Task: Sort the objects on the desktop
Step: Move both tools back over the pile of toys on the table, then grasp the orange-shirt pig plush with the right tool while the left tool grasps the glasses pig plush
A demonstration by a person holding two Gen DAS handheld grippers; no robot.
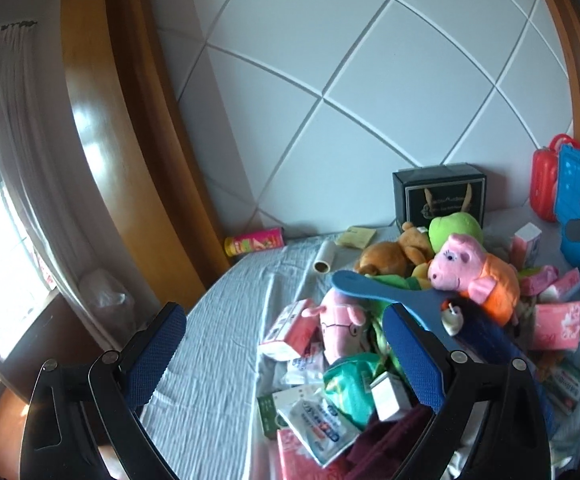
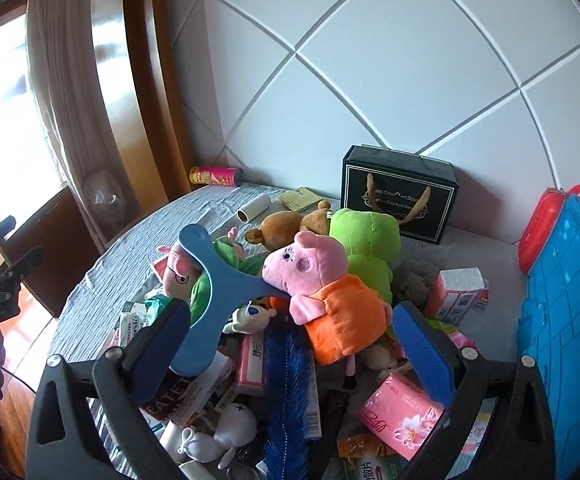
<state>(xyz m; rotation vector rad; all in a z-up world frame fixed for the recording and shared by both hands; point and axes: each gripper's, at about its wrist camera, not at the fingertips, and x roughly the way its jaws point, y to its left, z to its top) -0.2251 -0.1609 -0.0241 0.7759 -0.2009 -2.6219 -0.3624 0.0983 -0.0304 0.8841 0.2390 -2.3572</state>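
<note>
Overhead, both jaws gape empty; grey cloth [image 1: 218, 320] cluttered, white panelled wall [image 2: 409, 92] behind.

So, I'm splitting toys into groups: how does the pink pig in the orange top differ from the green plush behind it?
The pink pig in the orange top has a pink head with a visible eye and snout; the green plush is plain green, its face hidden. The pig lies in front, atop the pile; the green one sits behind. Both are soft toys.

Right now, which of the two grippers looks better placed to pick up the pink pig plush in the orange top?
Probably the right gripper: it is open, with the pink pig plush in the orange top lying between its fingers. From the open left gripper, the plush sits beyond its right finger, off to the side.
</note>
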